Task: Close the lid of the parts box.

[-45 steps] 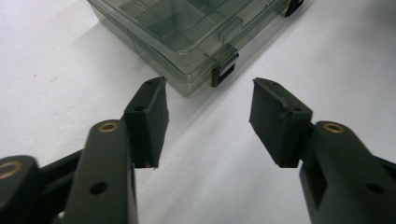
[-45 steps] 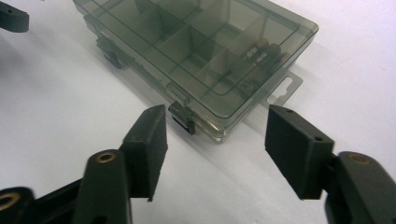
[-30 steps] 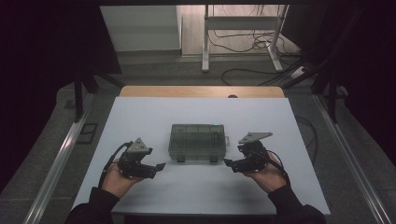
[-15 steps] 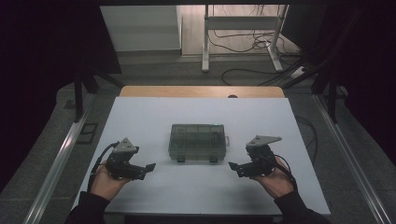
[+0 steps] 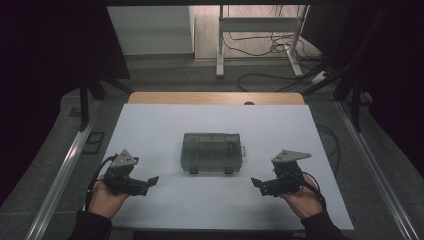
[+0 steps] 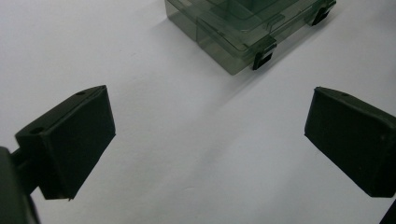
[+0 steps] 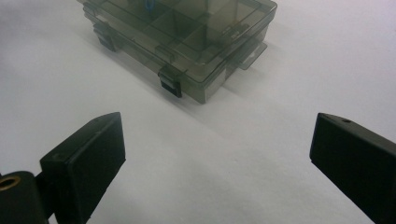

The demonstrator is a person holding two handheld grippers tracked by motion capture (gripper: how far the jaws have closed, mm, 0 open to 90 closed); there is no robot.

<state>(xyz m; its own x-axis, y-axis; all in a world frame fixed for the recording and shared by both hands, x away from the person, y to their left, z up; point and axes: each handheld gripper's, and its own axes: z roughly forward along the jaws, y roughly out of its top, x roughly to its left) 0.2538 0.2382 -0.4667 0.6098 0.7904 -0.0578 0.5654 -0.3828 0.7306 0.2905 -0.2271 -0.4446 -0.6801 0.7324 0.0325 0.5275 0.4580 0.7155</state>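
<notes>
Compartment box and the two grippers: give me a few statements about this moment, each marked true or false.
1. The compartment box has its lid closed. True.
2. The left gripper clamps the box. False: its jaws are open on nothing, apart from the box.
3. The right gripper is open, nothing between its jaws. True.
4. The box stands on the wooden strip. False: it rests on the white table.

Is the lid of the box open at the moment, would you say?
No, in the right gripper view the box has its lid flat and both front latches down.
</notes>
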